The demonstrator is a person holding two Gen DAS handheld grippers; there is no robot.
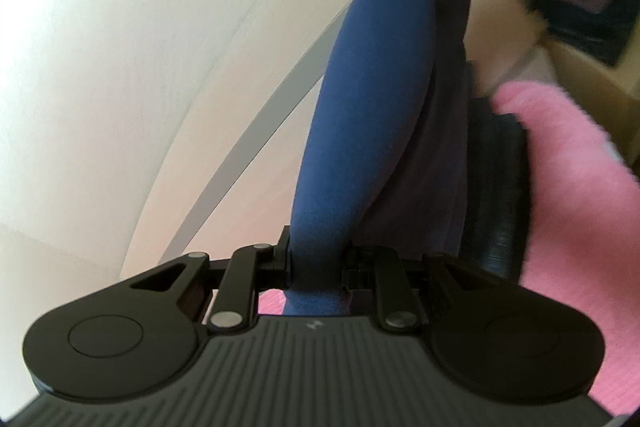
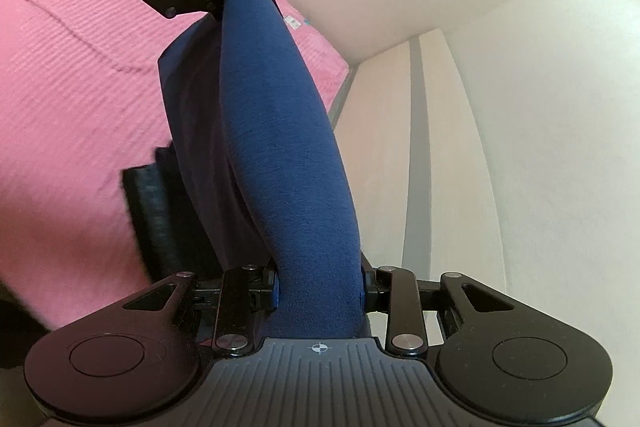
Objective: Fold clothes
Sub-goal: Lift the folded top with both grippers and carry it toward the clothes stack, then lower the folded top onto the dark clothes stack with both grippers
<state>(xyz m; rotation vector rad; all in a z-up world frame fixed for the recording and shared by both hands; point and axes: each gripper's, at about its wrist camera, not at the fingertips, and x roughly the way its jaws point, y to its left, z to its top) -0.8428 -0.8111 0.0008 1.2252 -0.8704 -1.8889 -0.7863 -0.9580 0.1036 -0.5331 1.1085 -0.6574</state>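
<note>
Left wrist view shows me the blue garment (image 1: 372, 115) strung taut above the pink bed (image 2: 72, 75), left gripper (image 1: 316, 267) and right gripper (image 2: 320, 287) fingers each clamping an end; soft, light cloth, best held by its edges.

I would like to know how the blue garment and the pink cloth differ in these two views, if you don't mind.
The blue garment is lifted and stretched taut between the left gripper and the right gripper; the pink cloth lies spread out flat below it, held by neither. The blue garment is bunched into a narrow roll, the pink cloth is broad. The blue garment looks smooth, the pink cloth ribbed. Both are soft fabric.
</note>
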